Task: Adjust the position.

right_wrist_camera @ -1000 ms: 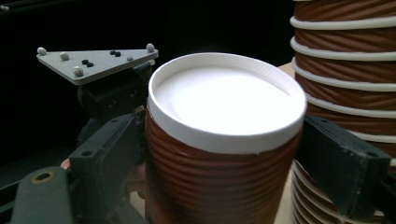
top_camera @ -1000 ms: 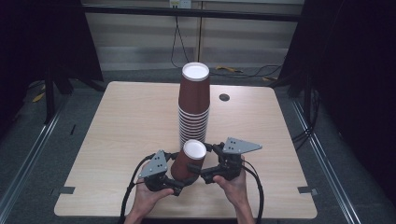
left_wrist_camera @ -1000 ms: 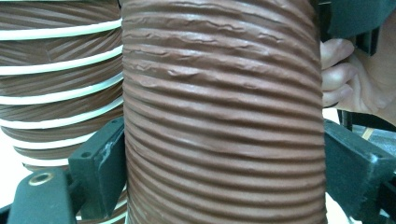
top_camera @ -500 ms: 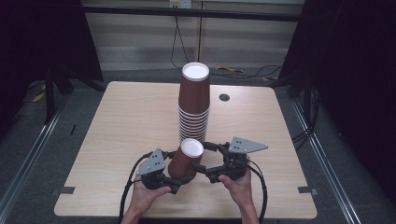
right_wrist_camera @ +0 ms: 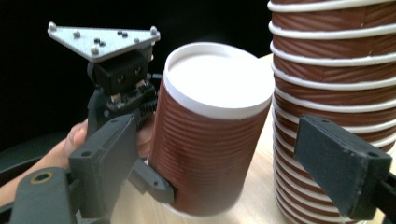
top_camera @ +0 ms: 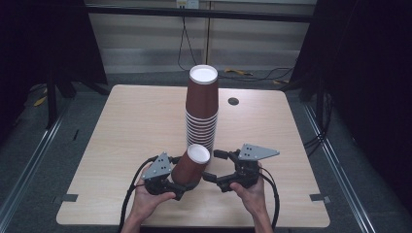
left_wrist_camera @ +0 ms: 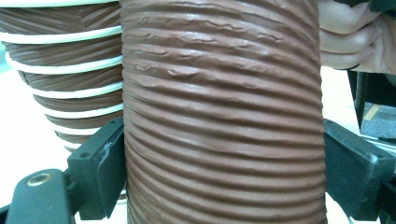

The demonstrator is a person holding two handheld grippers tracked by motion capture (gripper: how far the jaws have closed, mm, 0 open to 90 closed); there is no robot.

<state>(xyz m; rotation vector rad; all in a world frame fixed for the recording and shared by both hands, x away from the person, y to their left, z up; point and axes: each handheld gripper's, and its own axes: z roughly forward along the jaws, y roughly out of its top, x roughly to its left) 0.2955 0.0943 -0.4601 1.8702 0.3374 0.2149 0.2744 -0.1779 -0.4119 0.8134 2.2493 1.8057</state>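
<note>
A tall stack of brown ribbed paper cups (top_camera: 201,114) stands upside down in the middle of the table, and it also rises beside the held cup in the left gripper view (left_wrist_camera: 60,79) and the right gripper view (right_wrist_camera: 336,70). In front of it a single brown cup (top_camera: 192,167) leans with its white end up and towards the stack. My left gripper (top_camera: 182,187) is shut on this cup (left_wrist_camera: 224,116) low on its ribbed wall, one jaw on each side. My right gripper (top_camera: 216,166) is open just right of the cup (right_wrist_camera: 205,140), and its jaws (right_wrist_camera: 224,163) do not touch the cup.
A small dark round hole (top_camera: 233,101) sits in the tabletop (top_camera: 121,126) behind the stack. Bare wood lies to the left and right of the stack. Dark frames and cables stand beyond the table's far edge.
The held cup has leaned over a little more, its white end drifting slightly left. The right gripper has edged slightly to the right. The stack has not moved.
</note>
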